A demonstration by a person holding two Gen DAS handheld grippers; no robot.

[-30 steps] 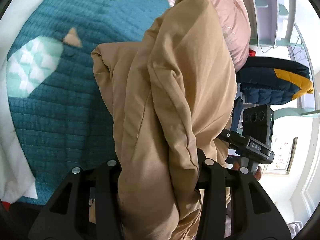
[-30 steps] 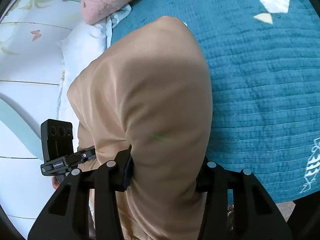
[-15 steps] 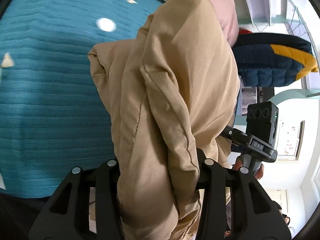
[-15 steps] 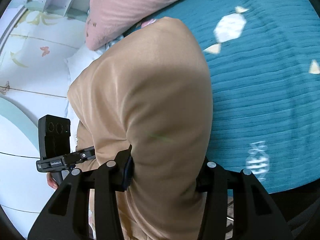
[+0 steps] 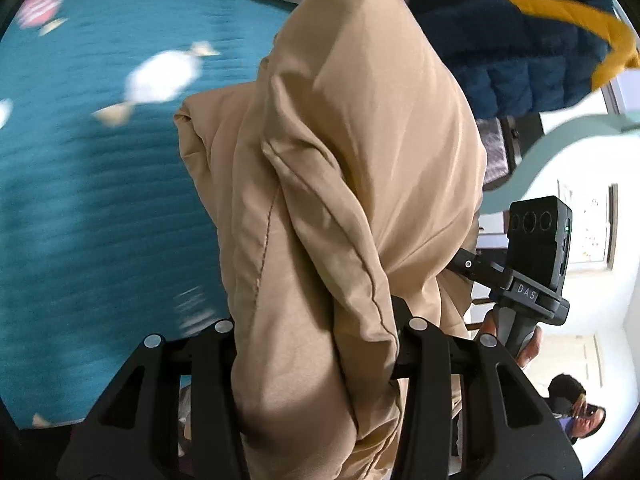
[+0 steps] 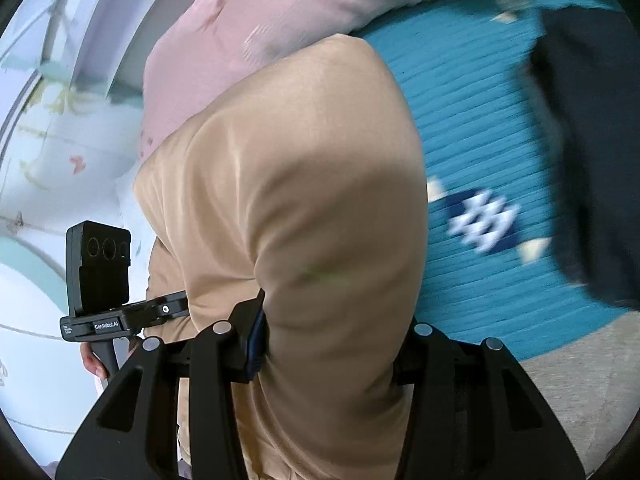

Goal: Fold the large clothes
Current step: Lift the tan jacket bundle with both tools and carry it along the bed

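While both grippers clamp tan garment [image 5: 344,184], teal quilt [image 5: 100,208] below.

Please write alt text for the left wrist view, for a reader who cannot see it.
The left gripper is shut on a bunched tan garment that fills the middle of the view. A teal quilt lies behind, blurred; the right gripper shows at right.

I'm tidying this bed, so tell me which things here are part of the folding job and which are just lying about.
Part of the job:
tan garment
left gripper
right gripper
teal bedspread

Just lying about:
pink pillow
navy and yellow jacket
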